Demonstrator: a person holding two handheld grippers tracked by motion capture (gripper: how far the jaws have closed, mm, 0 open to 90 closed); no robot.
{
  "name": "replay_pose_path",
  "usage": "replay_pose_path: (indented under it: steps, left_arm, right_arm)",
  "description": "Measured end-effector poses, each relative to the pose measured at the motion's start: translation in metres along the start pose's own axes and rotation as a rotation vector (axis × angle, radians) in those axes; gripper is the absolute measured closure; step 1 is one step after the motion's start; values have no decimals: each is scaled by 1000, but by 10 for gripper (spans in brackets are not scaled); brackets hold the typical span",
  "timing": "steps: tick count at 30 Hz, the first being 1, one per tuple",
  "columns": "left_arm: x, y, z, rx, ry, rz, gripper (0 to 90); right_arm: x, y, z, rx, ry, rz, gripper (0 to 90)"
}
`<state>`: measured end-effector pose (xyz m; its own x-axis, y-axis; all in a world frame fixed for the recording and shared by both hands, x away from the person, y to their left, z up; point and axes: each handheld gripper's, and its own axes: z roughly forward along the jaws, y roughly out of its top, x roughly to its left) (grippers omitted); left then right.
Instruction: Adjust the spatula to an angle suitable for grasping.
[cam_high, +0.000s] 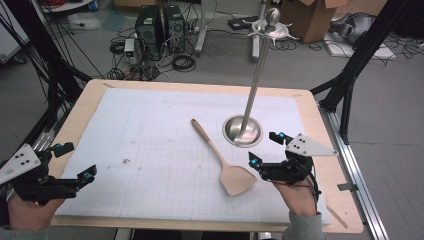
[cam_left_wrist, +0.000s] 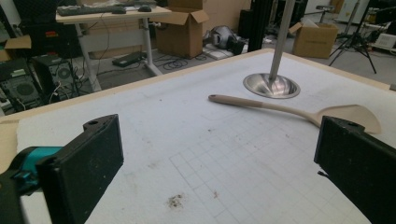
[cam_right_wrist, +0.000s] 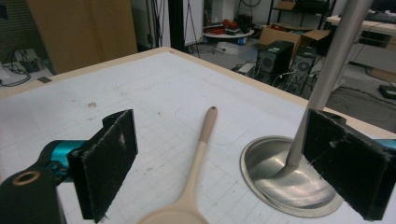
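Observation:
A beige wooden spatula (cam_high: 222, 161) lies flat on the white gridded mat (cam_high: 160, 125), handle toward the far left, blade near the front. Just behind it a metal stand (cam_high: 243, 129) rises on a tall thin pole from a round dished base. My right gripper (cam_high: 265, 148) is open just right of the blade, jaws wide apart and empty; in its own view the spatula (cam_right_wrist: 198, 154) runs between the jaws and the stand base (cam_right_wrist: 280, 177) sits at right. My left gripper (cam_high: 76, 161) is open at the mat's front left corner, well away from the spatula (cam_left_wrist: 289, 109) and stand (cam_left_wrist: 272, 85).
The mat covers most of a wooden table (cam_high: 330, 150). Small dark specks (cam_high: 125, 161) mark the mat at left. Beyond the far edge stand computer towers (cam_high: 160, 30), cables and cardboard boxes (cam_high: 310, 17) on the floor. Black frame posts (cam_high: 350, 75) flank the table.

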<state>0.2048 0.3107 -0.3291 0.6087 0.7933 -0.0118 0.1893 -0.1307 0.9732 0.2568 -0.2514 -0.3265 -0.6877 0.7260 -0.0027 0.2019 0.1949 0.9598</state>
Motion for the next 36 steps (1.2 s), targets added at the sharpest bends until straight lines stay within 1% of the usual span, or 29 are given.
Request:
replay_pose_path:
  steps: [14,18,28,30,36]
  left_arm:
    - [2,-3,0,4,-5,-11,17]
    - [2,-3,1,6,-5,-12,17]
    - [1,-3,0,9,-7,-12,17]
    - [1,-3,0,7,-7,-14,17]
    - [1,-3,0,8,-7,-15,17]
  right_arm:
    - [3,3,20,42,31,-15,96]
    - [3,4,25,38,31,-20,96]
    - [7,6,36,59,40,-34,96]
    - [8,6,41,63,40,-48,96]
    - [10,7,52,75,48,-52,96]
